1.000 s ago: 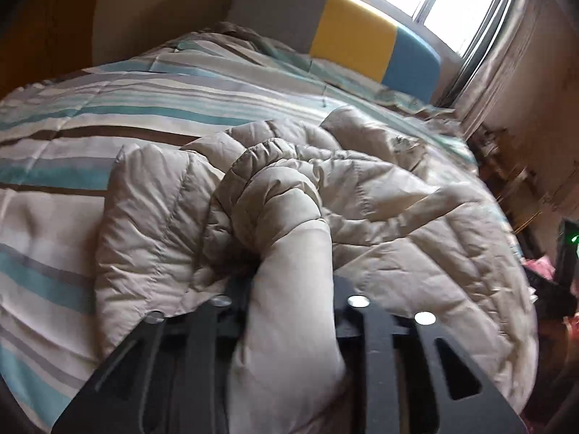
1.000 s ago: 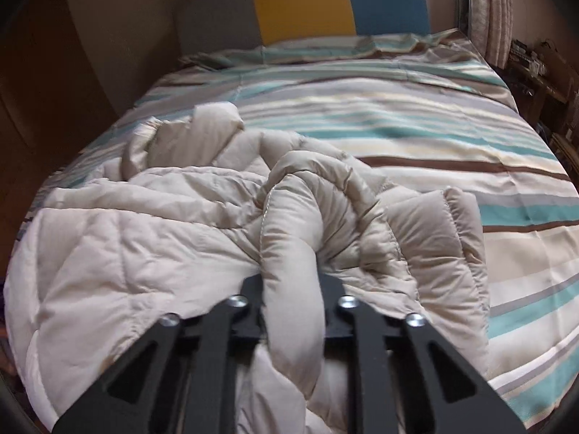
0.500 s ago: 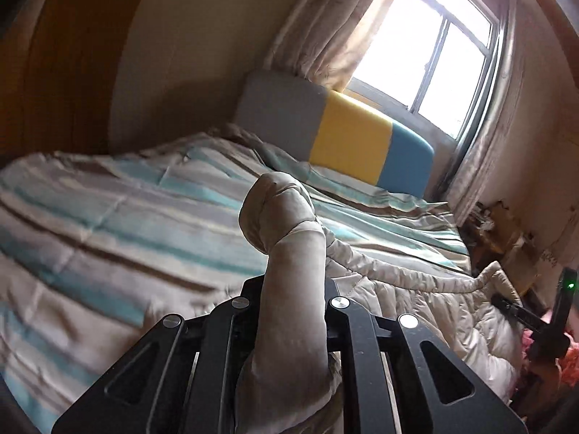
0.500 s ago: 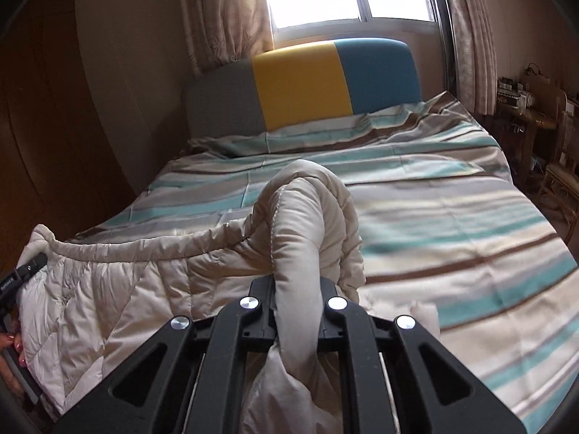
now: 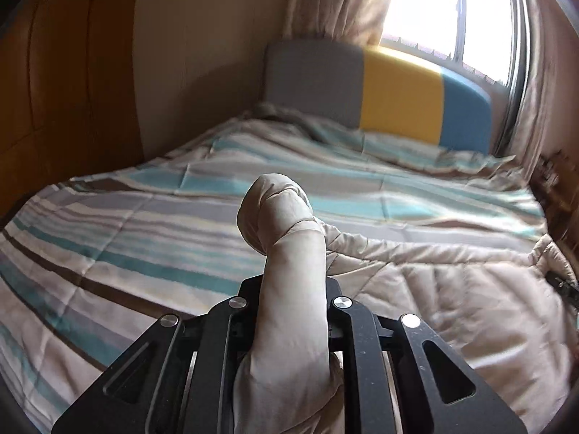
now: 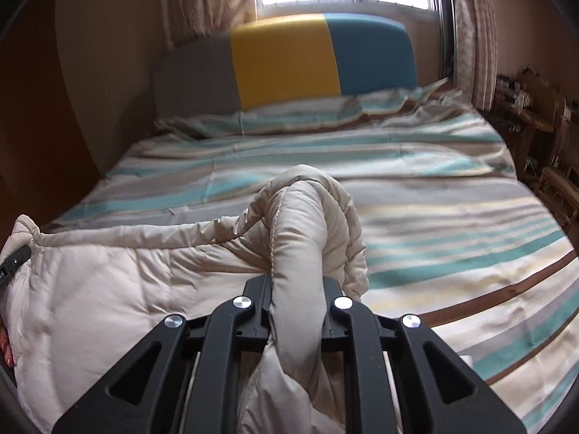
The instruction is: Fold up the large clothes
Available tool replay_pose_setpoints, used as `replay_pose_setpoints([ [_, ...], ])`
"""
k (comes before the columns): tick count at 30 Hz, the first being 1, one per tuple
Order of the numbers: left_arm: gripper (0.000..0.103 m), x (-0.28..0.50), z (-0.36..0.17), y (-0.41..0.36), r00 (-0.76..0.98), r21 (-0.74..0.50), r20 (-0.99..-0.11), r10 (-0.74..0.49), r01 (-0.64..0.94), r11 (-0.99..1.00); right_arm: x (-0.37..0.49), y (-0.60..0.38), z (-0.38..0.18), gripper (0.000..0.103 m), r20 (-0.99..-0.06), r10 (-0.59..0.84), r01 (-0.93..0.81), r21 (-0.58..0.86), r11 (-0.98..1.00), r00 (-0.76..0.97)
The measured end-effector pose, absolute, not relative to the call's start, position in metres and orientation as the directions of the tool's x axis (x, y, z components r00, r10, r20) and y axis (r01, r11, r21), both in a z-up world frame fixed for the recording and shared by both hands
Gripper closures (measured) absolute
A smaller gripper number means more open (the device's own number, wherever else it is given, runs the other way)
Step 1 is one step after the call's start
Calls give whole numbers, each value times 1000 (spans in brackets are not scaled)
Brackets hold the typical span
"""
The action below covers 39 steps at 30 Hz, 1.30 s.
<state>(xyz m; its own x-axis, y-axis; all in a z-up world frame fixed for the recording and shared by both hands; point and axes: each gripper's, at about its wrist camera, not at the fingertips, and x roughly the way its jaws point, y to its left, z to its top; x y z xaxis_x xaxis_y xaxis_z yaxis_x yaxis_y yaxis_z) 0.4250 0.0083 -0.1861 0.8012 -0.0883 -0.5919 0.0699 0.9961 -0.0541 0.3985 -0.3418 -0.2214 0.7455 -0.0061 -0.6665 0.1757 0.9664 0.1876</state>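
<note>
Where curtains (image 6: 210, 0) hang, striped bedspread (image 6: 434, 188) under beige jacket (image 6: 126, 289).

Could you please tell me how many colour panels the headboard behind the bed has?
3: a grey panel at the left, a yellow panel in the middle, a blue panel at the right. Bedding hides their lower edge.

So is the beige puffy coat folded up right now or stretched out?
Stretched out. The beige coat hangs with its top edge taut between the left gripper and the right gripper, both clamped on bunched fabric above the striped bedspread.
</note>
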Motion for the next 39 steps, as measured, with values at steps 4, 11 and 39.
replay_pose_setpoints([
  [4, 83, 440, -214, 9, 759, -36, -649, -58, 45, 998, 407, -341, -242, 82, -696, -27, 185, 154, 971, 717],
  [11, 62, 463, -244, 10, 690, -52, -720, -69, 46, 998, 417, -347, -270, 68, -736, -29, 230, 173, 958, 676],
  [39, 28, 426, -187, -94, 783, -19, -617, -75, 81, 997, 416, -335, -279, 48, -750, -136, 271, 60, 961, 647],
])
